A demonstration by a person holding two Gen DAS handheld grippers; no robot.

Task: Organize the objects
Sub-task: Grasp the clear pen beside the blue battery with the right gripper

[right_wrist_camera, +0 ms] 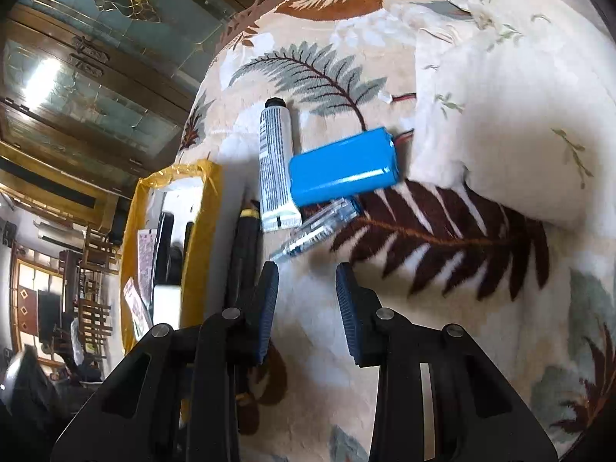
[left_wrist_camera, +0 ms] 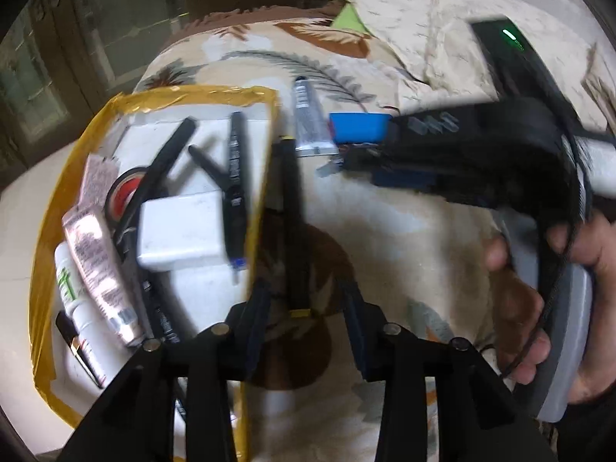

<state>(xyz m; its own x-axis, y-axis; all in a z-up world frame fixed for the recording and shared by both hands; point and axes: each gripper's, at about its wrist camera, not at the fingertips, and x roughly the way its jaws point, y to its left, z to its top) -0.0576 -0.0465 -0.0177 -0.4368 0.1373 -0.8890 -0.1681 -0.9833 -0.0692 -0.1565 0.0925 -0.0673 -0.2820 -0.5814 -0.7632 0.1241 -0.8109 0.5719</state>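
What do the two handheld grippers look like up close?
Both the left gripper and right gripper have black angular linkage frames with round silver pivot pins and dark blue ribbed pads. Seen from the left wrist, the right unit has a black body, green indicator light, grey-white handle and black cable.

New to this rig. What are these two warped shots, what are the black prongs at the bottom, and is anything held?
No robot: a person carries a two-finger gripper in each hand, with a fisheye camera on each looking along its fingers. The left view shows the left gripper astride a black pen, not visibly clamped, beside a yellow-taped box of pens and tubes. It also shows the other tool in the person's hand. The right view shows the right gripper, open and empty, above a leaf-print blanket, near a blue battery pack and a white tube.
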